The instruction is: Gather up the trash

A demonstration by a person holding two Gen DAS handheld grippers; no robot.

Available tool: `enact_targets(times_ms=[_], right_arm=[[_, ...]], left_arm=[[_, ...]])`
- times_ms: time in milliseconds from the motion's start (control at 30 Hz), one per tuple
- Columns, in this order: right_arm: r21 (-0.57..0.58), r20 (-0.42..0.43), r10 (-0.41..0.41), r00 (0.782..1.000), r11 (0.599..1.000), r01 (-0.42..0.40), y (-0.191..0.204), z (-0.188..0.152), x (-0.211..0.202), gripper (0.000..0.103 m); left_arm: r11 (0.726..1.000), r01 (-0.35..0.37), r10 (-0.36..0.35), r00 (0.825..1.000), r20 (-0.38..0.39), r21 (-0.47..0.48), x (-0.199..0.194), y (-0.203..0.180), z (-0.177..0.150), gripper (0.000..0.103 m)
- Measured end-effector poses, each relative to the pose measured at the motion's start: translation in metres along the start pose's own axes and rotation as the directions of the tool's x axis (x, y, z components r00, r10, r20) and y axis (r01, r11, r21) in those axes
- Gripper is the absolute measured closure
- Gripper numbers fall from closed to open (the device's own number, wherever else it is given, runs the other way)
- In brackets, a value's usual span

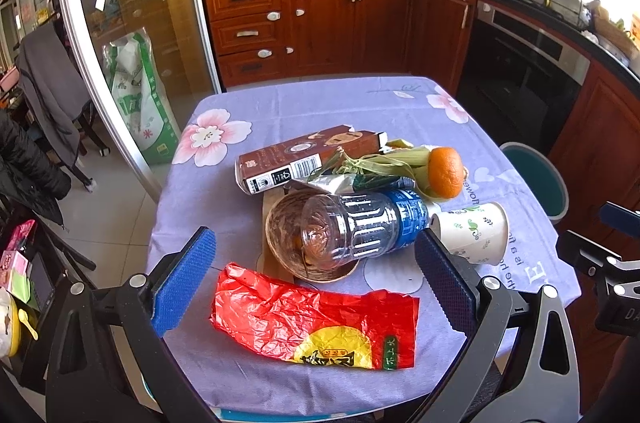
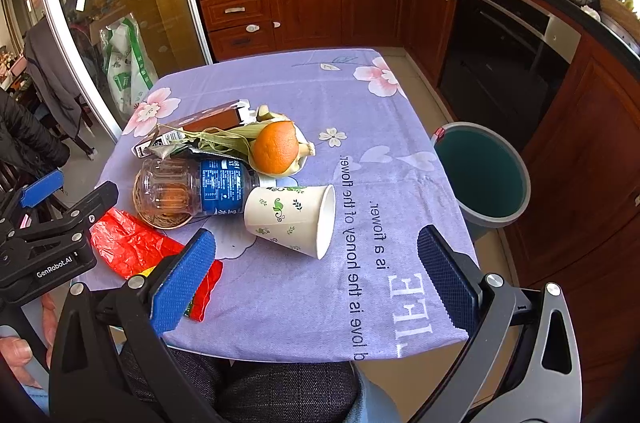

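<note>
Crumpled red plastic bag (image 1: 316, 323) lies nearest on the lilac-clothed table (image 1: 320, 103), between the spread, empty fingers of the left tool (image 1: 316, 283). Behind it a clear bottle (image 1: 360, 227) lies on its side over a woven bowl (image 1: 284, 235), with a brown carton (image 1: 296, 159), corn husks (image 1: 384, 159) and an orange (image 1: 445, 171) beyond, and a tipped paper cup (image 1: 476, 231) at right. Only the left view shows the whole bag. The right view shows the right tool (image 2: 316, 279), also wide open and empty, low over the table's near edge, and the full round teal bin (image 2: 482, 175) on the floor just beside the table, which the left view cuts off.
</note>
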State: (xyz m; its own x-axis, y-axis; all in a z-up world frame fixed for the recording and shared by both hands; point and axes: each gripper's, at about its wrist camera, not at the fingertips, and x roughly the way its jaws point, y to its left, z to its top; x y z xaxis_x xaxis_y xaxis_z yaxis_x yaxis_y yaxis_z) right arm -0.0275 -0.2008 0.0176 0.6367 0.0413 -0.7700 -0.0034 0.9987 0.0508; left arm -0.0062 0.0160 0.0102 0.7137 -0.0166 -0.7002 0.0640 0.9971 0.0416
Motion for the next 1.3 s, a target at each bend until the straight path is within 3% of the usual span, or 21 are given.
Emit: enact_targets(times_ms=[1300], right_arm=[[-0.025, -0.02, 0.006, 1.0, 1.0, -0.006, 0.013, -0.007, 0.008, 0.006]], left_arm=[[1.0, 0.002, -0.002, 1.0, -0.009, 0.013, 0.001, 0.0, -0.008, 0.003]])
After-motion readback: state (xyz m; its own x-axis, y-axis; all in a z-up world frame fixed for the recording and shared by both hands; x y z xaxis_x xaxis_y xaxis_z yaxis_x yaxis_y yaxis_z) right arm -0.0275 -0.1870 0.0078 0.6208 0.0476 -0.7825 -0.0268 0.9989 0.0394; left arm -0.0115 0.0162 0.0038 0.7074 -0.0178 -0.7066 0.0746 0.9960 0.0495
